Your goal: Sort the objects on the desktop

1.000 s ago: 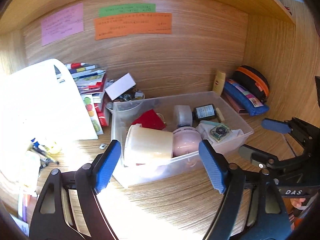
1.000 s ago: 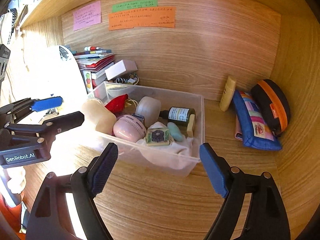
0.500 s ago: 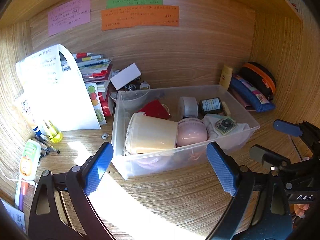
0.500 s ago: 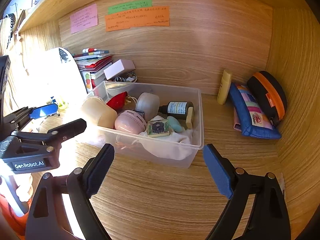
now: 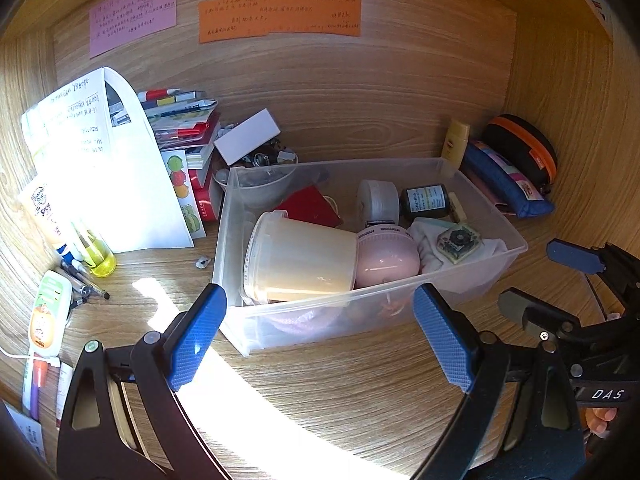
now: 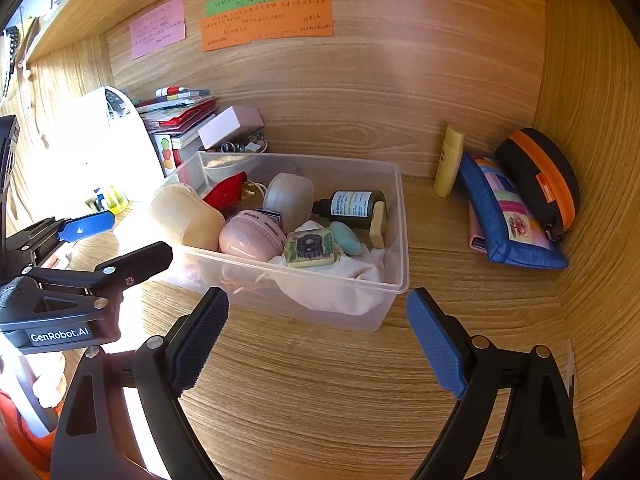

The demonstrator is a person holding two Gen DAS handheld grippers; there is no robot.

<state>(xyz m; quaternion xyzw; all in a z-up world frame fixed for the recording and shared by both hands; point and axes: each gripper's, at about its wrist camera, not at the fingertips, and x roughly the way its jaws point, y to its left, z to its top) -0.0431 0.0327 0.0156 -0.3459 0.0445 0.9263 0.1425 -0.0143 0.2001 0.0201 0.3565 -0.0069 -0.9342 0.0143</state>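
Hovering over the desk [image 5: 360, 384], the left gripper [image 5: 320, 336] has its jaws spread wide and empty, both blue pads short of the near wall of the clear bin [image 5: 400, 300]. In this left view the bin sits mid-desk and holds a cream tub [image 5: 304, 258] on its side touching a pink case [image 5: 386, 256], with a red pouch [image 5: 310, 206], a white roll [image 5: 378, 202], a dark bottle [image 5: 426, 202] and a small green square [image 5: 458, 242] resting on white cloth [image 5: 424, 240]. Left of the bin lie a white sheet [image 5: 104, 168], a stack of books [image 5: 188, 128], a yellow bottle [image 5: 96, 252] and pens [image 5: 84, 284]. The right gripper [image 5: 540, 284] shows at the far right edge. In the right view, the right gripper [image 6: 316, 336] is likewise wide open and holds nothing, near the bin [image 6: 360, 312] but apart from it. Right of the bin, a yellow tube [image 6: 450, 160] stands against the back wall, just beside a blue pouch [image 6: 508, 220] and a black-and-orange case [image 6: 538, 176]. The left gripper [image 6: 120, 236] shows at the left, open.
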